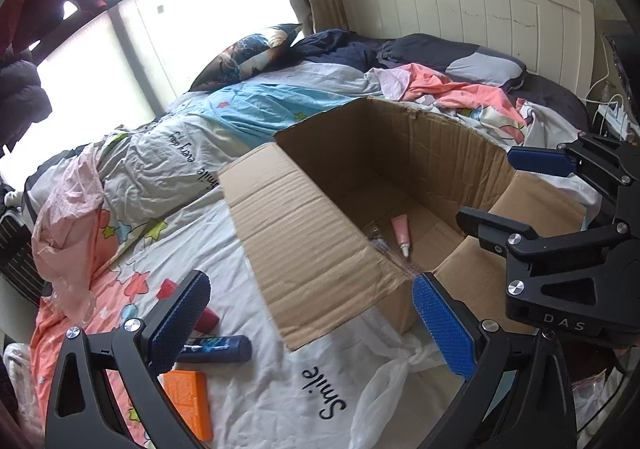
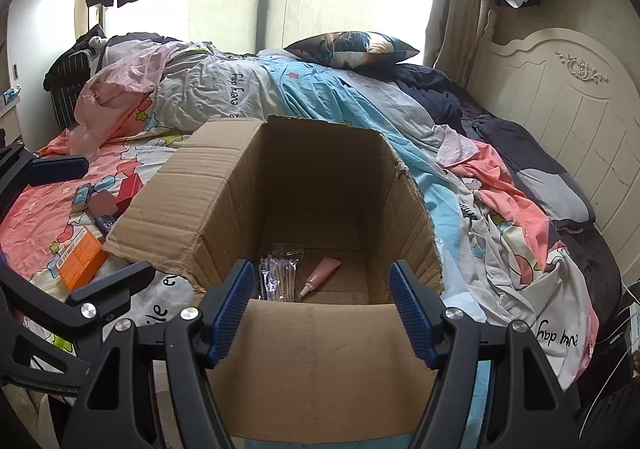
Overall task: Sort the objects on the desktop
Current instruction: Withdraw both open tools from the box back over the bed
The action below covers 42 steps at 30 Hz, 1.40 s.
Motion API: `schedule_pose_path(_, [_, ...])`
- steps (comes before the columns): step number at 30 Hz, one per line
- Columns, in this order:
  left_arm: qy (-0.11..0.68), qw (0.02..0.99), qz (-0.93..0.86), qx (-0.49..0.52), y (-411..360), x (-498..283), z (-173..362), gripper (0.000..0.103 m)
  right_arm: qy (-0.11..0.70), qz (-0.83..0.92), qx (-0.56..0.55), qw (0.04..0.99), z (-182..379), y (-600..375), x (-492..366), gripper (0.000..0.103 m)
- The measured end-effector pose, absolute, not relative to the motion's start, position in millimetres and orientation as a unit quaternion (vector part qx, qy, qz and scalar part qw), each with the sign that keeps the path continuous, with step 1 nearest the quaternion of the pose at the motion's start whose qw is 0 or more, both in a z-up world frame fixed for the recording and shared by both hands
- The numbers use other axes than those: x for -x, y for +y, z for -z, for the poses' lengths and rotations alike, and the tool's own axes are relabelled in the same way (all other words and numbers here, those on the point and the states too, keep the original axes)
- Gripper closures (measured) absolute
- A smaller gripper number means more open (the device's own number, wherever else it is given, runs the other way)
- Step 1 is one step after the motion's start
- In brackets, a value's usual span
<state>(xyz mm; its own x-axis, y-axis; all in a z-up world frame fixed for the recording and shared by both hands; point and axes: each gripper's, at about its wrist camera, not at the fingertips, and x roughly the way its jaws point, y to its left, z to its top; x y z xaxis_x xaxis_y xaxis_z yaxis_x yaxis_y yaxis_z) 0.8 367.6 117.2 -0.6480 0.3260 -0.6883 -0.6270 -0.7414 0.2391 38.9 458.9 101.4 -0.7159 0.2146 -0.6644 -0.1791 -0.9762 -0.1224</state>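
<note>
The right gripper (image 2: pixel 322 307) hangs spread and empty over the near flap of the cardboard box (image 2: pixel 320 361), open room beyond its fingers; a pink tube (image 2: pixel 322 273) and a packet of sticks (image 2: pixel 276 277) lie on the box floor. The left gripper (image 1: pixel 312 321), likewise spread with nothing held, hovers at the box's outer corner; beside its left finger an orange box (image 1: pixel 188 397) and a blue bottle (image 1: pixel 218 347) rest on the rumpled bedsheet (image 1: pixel 280 389)

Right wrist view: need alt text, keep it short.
An open cardboard box sits on a cluttered bed, holding a pink tube and a clear packet of sticks. The open, empty right gripper hovers at its near edge; an orange box lies left.
</note>
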Motion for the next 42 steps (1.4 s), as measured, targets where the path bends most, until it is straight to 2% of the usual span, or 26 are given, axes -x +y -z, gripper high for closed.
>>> schedule_pose_path(26, [0.165, 0.236, -0.886, 0.363, 254.3, 23.9, -103.4, 0.0, -0.029, -0.928, 0.37, 0.038, -94.3, 378.6, -15.1, 0.037])
schedule_pose_path(42, [0.157, 0.196, -0.887, 0.387, 200.0, 39.4, -74.1, 0.0, -0.058, -0.926, 0.374, -0.01, -79.1, 326.0, 5.7, 0.037])
